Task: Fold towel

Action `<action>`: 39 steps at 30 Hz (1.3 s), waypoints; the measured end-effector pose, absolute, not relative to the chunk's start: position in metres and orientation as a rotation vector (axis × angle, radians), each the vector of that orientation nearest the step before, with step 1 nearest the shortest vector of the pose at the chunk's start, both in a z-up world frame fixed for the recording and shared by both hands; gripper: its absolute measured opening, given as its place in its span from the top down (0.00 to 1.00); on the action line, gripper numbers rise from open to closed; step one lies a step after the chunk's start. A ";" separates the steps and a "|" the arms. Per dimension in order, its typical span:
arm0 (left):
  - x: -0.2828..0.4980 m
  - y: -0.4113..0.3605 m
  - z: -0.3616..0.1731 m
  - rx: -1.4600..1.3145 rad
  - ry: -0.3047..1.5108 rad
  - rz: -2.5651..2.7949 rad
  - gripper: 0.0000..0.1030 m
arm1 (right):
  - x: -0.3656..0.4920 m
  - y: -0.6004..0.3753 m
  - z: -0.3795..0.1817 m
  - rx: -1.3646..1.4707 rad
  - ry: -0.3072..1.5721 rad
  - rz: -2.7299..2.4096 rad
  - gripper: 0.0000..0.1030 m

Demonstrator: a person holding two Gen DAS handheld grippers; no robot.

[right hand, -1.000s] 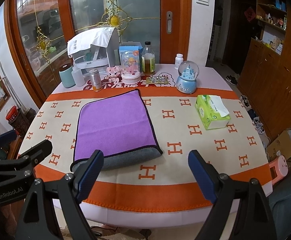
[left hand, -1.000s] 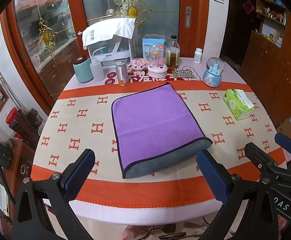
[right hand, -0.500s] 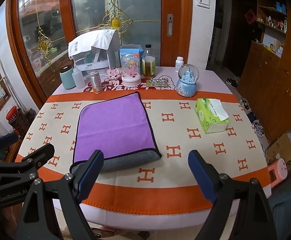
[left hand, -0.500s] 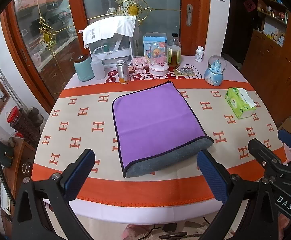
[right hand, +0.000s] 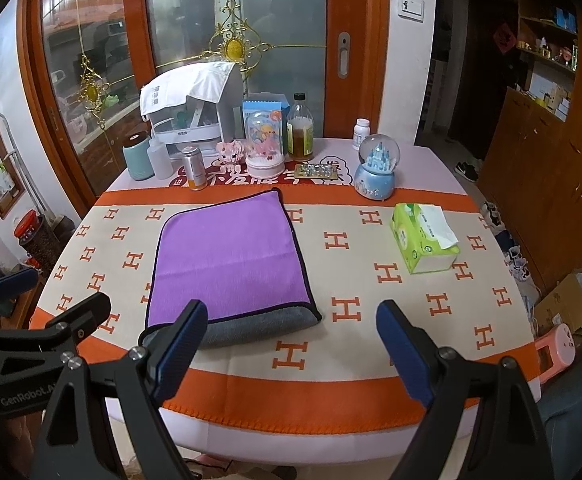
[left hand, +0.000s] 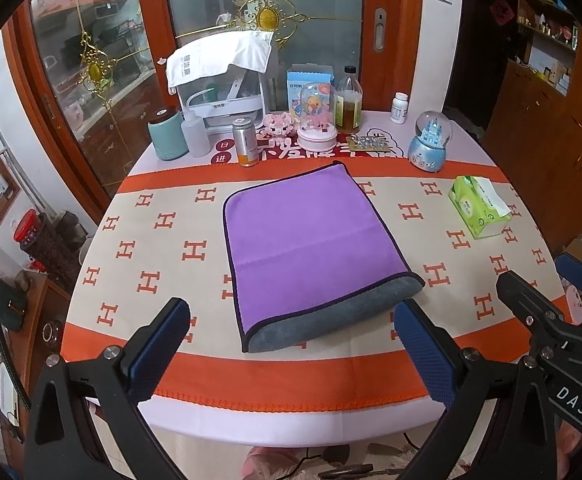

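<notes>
A purple towel point(left hand: 307, 248) with a grey underside lies folded flat on the round table, its grey fold edge toward me; it also shows in the right wrist view point(right hand: 227, 264). My left gripper point(left hand: 291, 352) is open and empty, held above the table's near edge, short of the towel. My right gripper point(right hand: 287, 356) is open and empty, just right of the towel's near right corner. The right gripper's body shows at the right of the left wrist view point(left hand: 551, 320), and the left gripper's body at the left of the right wrist view point(right hand: 31, 332).
The table point(left hand: 283, 420) has an orange-and-cream H-pattern cloth. A green tissue pack point(right hand: 425, 240) lies right of the towel. Along the far edge stand a teal canister point(left hand: 165, 135), a can point(left hand: 245, 142), a bottle point(left hand: 349, 100), a snow globe point(left hand: 429, 142) and a covered white appliance point(left hand: 227, 80).
Both grippers have drawn back and risen slightly, so the table looks a little farther away. The towel has not moved and both grippers stay open.
</notes>
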State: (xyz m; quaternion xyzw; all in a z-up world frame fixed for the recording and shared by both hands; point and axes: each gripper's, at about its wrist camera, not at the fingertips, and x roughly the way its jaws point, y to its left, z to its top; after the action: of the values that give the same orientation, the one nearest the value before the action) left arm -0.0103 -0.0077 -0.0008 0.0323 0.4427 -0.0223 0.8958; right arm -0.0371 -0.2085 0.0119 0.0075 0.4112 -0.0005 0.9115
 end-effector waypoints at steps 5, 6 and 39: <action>-0.013 -0.011 0.001 0.058 0.910 -0.045 0.01 | -0.038 -0.213 0.011 0.016 0.840 0.014 0.16; -0.014 -0.012 0.001 0.058 0.907 -0.044 0.01 | -0.040 -0.214 0.009 0.017 0.836 0.018 0.16; 0.013 0.034 -0.041 -0.079 0.951 -0.031 0.01 | -0.011 -0.228 -0.010 -0.019 0.809 -0.012 0.16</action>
State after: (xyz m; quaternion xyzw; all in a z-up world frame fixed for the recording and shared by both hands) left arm 0.0126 0.0339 -0.0411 -0.0378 0.4575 -0.0147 0.8883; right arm -0.0115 -0.2282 -0.0098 -0.0093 0.3936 -0.0060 0.9192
